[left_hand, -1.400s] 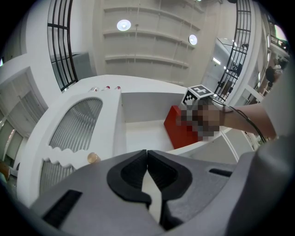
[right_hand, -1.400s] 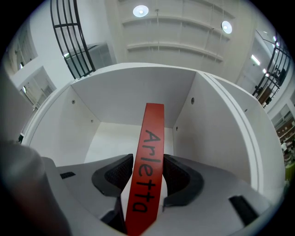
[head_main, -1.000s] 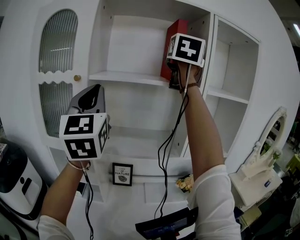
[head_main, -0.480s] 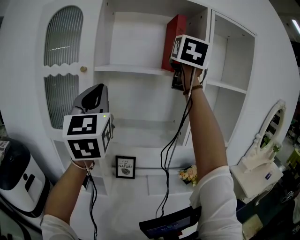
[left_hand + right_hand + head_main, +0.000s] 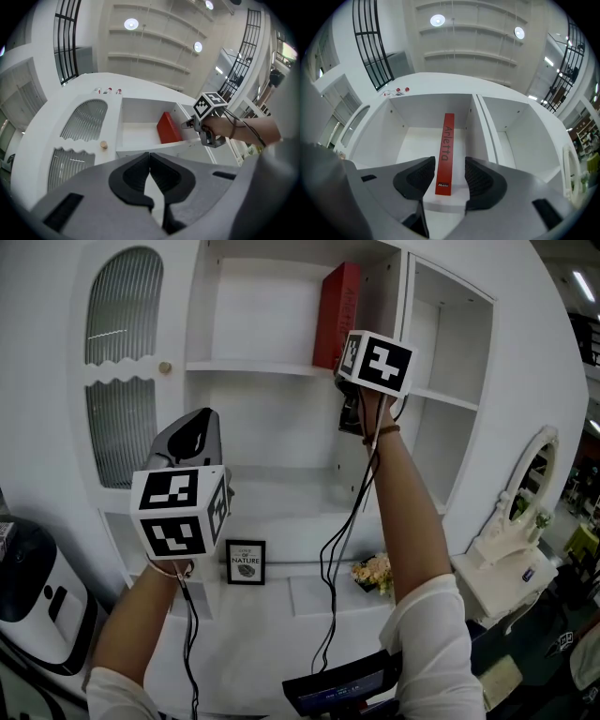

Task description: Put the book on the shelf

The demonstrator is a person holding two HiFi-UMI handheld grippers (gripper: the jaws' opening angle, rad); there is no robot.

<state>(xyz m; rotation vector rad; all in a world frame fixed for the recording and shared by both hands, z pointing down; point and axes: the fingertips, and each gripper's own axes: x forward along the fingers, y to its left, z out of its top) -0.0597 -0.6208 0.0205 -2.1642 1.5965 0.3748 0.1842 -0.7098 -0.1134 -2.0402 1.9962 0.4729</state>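
Observation:
A red book [image 5: 336,315] stands upright on the upper shelf [image 5: 253,367] of a white cabinet, against the right wall of its compartment. My right gripper [image 5: 350,390] hangs just below and in front of the book, open and holding nothing. In the right gripper view the book's spine [image 5: 446,145] shows between the two spread jaws of the right gripper [image 5: 450,165], set back on the shelf board [image 5: 415,143]. My left gripper [image 5: 193,427] is held lower at the left, shut and empty. The left gripper view shows the left gripper [image 5: 150,158], the book [image 5: 168,127] and the right gripper [image 5: 187,124].
A door with ribbed glass [image 5: 120,329] and a round knob [image 5: 165,367] closes the cabinet's left side. A second open compartment [image 5: 450,381] lies right of the book. Lower down are a framed sign [image 5: 245,562], flowers [image 5: 373,570], a white ornate mirror [image 5: 520,521] and a black-and-white appliance [image 5: 33,606].
My right gripper has drawn back and down from the book's base. The book stays standing on the shelf by itself. The left gripper has hardly moved.

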